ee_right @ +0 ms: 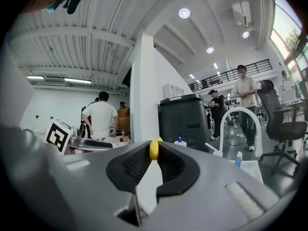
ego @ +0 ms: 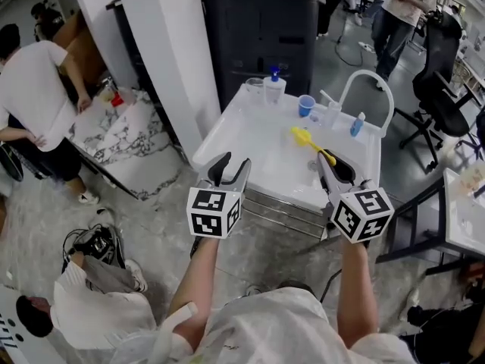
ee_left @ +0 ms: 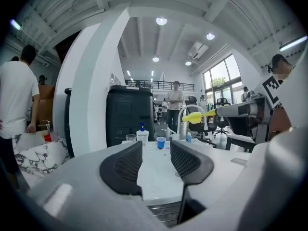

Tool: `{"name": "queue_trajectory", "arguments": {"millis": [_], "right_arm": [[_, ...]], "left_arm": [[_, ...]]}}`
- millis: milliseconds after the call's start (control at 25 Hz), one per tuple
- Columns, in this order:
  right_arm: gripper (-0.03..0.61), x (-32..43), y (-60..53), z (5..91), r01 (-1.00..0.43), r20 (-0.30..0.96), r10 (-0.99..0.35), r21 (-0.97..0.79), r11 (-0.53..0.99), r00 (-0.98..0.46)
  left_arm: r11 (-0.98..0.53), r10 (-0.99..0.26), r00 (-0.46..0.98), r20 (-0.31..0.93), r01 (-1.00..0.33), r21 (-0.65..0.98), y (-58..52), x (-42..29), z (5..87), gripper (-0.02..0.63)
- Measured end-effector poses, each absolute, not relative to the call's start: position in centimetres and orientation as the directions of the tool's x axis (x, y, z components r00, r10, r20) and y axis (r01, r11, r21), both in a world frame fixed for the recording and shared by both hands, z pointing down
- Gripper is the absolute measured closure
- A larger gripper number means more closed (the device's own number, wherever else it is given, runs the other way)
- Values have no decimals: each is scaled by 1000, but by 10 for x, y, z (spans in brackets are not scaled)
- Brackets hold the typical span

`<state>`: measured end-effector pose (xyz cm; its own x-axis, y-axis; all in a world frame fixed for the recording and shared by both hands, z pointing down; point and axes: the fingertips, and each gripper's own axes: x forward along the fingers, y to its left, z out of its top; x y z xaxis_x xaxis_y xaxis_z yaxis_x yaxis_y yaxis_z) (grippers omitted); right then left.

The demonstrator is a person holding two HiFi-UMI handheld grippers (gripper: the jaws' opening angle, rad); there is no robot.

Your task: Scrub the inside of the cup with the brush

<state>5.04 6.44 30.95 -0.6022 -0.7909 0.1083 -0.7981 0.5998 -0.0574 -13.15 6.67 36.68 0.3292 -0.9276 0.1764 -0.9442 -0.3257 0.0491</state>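
A small blue cup (ego: 306, 105) stands upright at the back of the white sink top (ego: 250, 139), near the arched faucet (ego: 367, 89). My right gripper (ego: 330, 160) is shut on the handle of a yellow brush (ego: 307, 139), whose head points out over the sink. In the right gripper view the yellow handle (ee_right: 153, 149) sits pinched between the pads. My left gripper (ego: 235, 162) hovers at the sink's near edge, open and with nothing in it. In the left gripper view the cup (ee_left: 161, 142) shows far off between the jaws, with the brush (ee_left: 195, 117) to the right.
A soap pump bottle (ego: 273, 88) and a clear glass (ego: 255, 87) stand at the sink's back left; small bottles (ego: 357, 123) sit by the faucet. A dark bin (ego: 261, 29) stands behind. People stand and crouch to the left; an office chair (ego: 447, 89) is at right.
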Motion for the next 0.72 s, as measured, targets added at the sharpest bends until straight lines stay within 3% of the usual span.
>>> {"name": "queue_trajectory", "arguments": {"millis": [720], "right_arm": [[543,87,-37,320,-822,108,-815,-49,567,-569]], "left_arm": [[-386,-908,388,158,-921,47,-48,-89,372,405]]}}
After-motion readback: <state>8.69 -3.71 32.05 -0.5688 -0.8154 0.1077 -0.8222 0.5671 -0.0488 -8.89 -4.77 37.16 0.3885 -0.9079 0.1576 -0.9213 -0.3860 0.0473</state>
